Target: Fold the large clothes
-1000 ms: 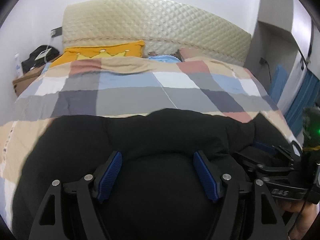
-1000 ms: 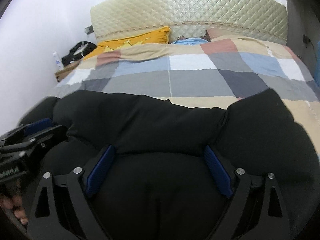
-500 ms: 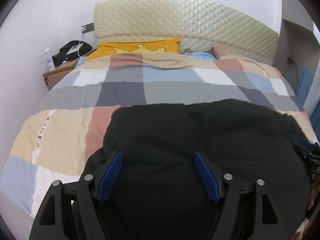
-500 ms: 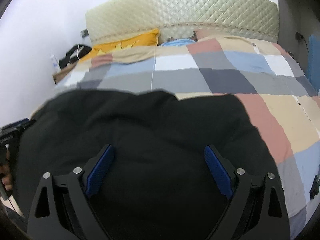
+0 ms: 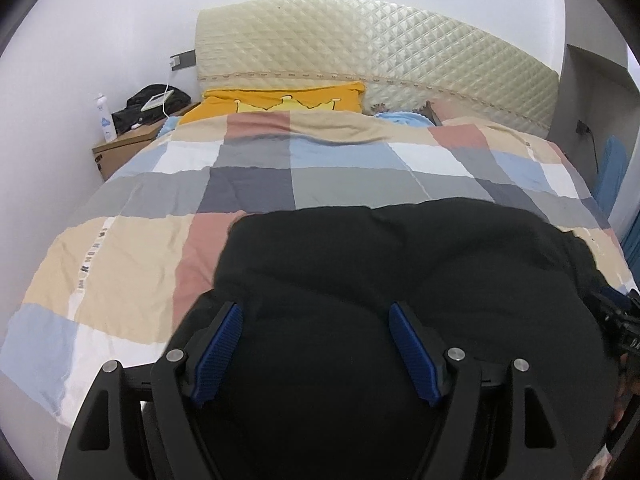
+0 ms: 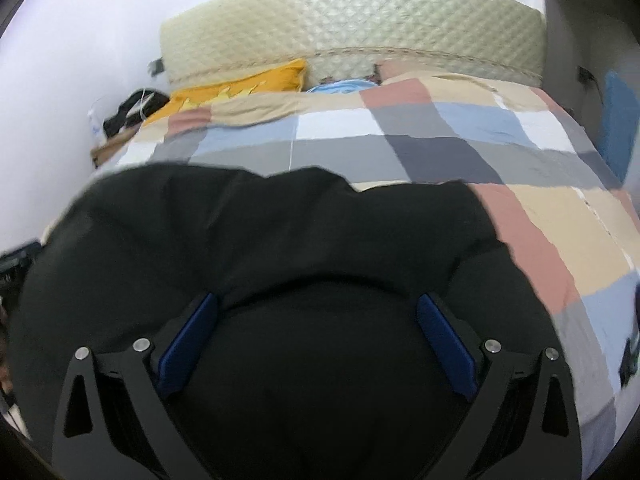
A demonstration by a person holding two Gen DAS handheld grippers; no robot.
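A large black garment lies on the near end of the bed, over a checked duvet. My left gripper is open, its blue fingers spread wide above the garment's near left part. My right gripper is open too, its blue pads spread over the garment near its right part. Black cloth fills the space between both pairs of fingers; I cannot tell if they touch it. The right gripper's body shows at the right edge of the left wrist view.
A quilted cream headboard stands at the far end with a yellow pillow below it. A bedside box with a bottle and a black bag stands at the far left. A blue object leans by the right wall.
Both grippers have pulled apart sideways and risen. The bunched black garment now lies spread flatter and wider on the duvet. Both stay open.
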